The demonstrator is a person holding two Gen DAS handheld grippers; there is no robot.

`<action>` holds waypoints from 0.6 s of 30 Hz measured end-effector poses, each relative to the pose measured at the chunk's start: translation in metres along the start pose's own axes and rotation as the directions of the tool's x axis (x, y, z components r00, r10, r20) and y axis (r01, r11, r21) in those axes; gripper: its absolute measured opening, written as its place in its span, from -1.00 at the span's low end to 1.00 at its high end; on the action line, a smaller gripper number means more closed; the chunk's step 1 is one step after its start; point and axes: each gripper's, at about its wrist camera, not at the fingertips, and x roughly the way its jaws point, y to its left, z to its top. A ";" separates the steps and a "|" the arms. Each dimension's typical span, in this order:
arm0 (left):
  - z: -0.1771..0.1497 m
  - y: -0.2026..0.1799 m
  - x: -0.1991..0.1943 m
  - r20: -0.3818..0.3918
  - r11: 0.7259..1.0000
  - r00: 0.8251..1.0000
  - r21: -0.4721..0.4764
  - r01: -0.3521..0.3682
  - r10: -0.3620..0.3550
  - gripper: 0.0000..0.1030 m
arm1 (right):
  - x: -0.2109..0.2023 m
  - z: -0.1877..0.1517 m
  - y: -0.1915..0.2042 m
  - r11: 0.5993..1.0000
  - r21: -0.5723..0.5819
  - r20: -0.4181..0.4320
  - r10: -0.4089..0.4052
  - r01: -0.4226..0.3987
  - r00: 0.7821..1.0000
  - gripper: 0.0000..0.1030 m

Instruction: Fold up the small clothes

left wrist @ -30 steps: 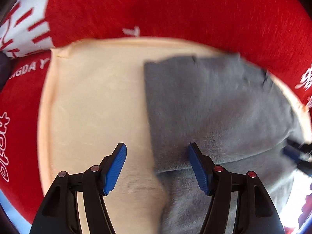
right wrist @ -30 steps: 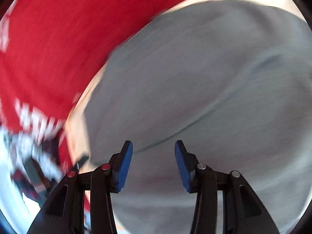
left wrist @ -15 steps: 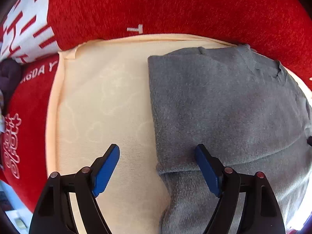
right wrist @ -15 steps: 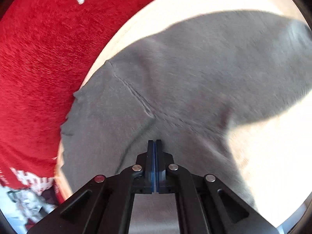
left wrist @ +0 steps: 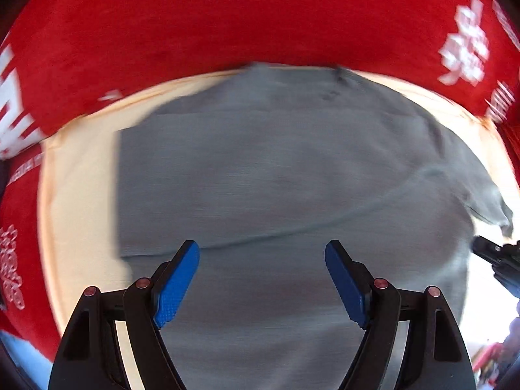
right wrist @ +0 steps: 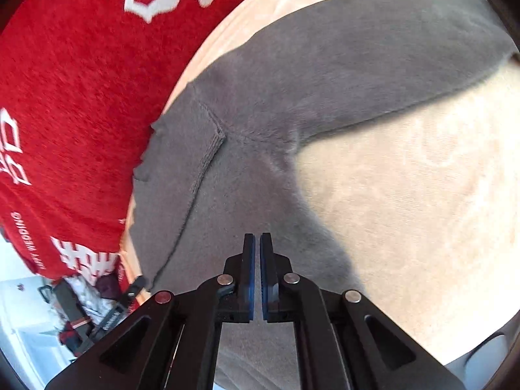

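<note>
Left tongs (left wrist: pixel 261 279) are spread wide with nothing between the blue pads, hovering over the middle of the gray garment (left wrist: pixel 276 169). Right tongs (right wrist: pixel 256 260) are pressed nearly together, only a thin slit between the pads; whether a bit of gray cloth is pinched there cannot be told, since the tips sit right over the fabric and no fold shows in the slit. The garment lies on a cream cloth (left wrist: pixel 78 201), which sits on a red blanket (left wrist: pixel 227 16) with white lettering. From the left camera its left edge is straight and a crease runs across the lower part, so it looks partly folded; the view is motion-blurred. From the right camera a stitched seam (right wrist: pixel 208 149) and one sleeve-like strip reach toward the upper right. Likely step: take the loose right side and bring it over the body. To do that well, grab close to the edge through the full thickness, lift just enough to clear the cloth below, carry it flat, and line it up with the straight left edge; the left tongs could pin the middle so the piece doesn't slide. Count: one gray garment, one cream cloth, one red blanket, two tongs.
</note>
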 end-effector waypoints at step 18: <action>0.011 -0.185 0.032 -0.114 0.959 0.986 0.241 0.147 -0.122 0.57 | -0.118 0.057 -0.158 0.943 0.324 0.302 -0.025 -0.078 0.953 0.55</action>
